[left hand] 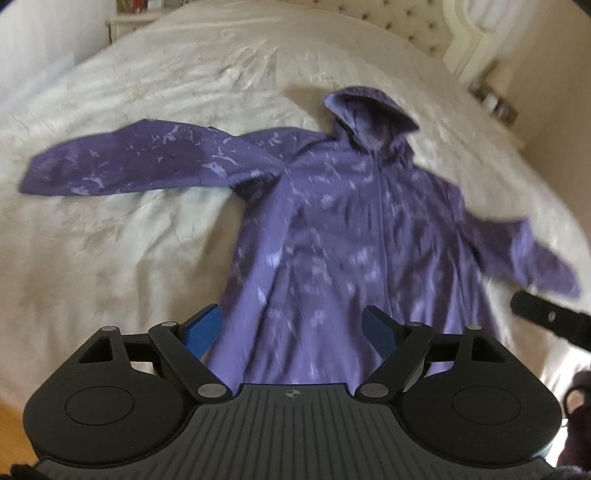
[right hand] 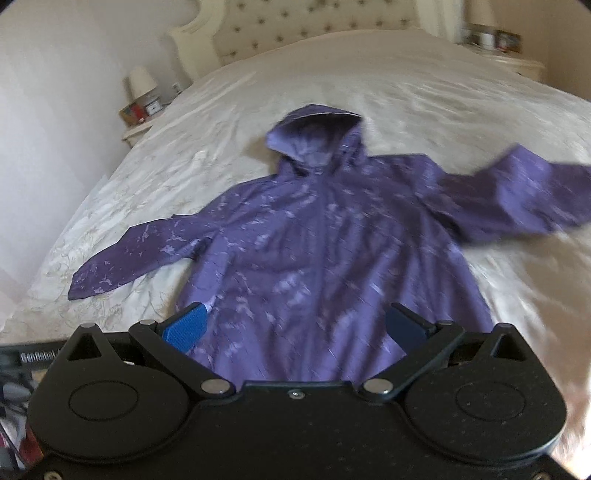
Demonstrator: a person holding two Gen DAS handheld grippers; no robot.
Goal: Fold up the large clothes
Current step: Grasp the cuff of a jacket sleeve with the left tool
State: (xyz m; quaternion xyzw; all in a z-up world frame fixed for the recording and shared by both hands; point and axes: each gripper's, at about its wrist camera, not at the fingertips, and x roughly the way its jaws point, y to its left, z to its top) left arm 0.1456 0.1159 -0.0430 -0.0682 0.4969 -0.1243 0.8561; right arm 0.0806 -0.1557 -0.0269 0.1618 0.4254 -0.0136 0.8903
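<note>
A purple hooded jacket lies spread flat, front side up, on a bed covered with a pale, crinkled bedspread. Its zipper runs down the middle of the body and its hood points toward the far end of the bed, where a tufted headboard stands. The fabric carries a lighter splashed pattern. In the left wrist view one sleeve stretches out to the left, nearly straight across the bedspread, while the other sleeve slants off to the right and nearer. The hem sits at the near edge of the bed, just beyond both tools.

The left tool hangs over the near hem with its blue-padded fingers spread wide apart and nothing between them. The right tool hangs over the same hem area, its jaws likewise spread wide and empty; part of it shows as a dark bar at the right edge of the left wrist view. Whether either tool touches the cloth cannot be told, as both pictures are blurred.

A small lamp stands on a nightstand to the left of the headboard in the right wrist view, with a few small items beside it.
</note>
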